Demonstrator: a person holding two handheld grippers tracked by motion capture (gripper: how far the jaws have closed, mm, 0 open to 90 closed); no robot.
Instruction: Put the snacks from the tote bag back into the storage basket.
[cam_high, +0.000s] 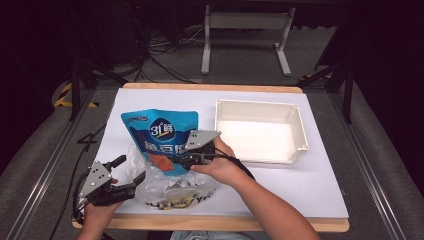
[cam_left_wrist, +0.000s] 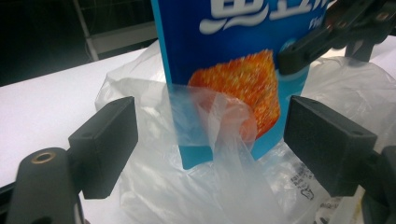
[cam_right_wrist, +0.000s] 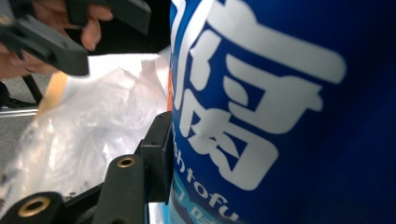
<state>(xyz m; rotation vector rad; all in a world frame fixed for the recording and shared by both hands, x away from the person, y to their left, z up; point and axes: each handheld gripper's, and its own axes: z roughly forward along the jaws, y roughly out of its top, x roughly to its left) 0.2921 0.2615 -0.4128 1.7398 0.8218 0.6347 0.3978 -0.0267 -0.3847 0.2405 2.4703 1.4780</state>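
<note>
Blue pouch (cam_high: 160, 132) up front, white lettering across it, an orange patch of food printed low on its face, a paler blue band at the bottom edge. Clear plastic bag (cam_high: 167, 187) with black and yellow print. White tray (cam_high: 300, 137) far right. White sheet (cam_high: 310, 190) over the light wood bench (cam_high: 225, 223). Black tongs (cam_high: 131, 172), grey plates.
</note>
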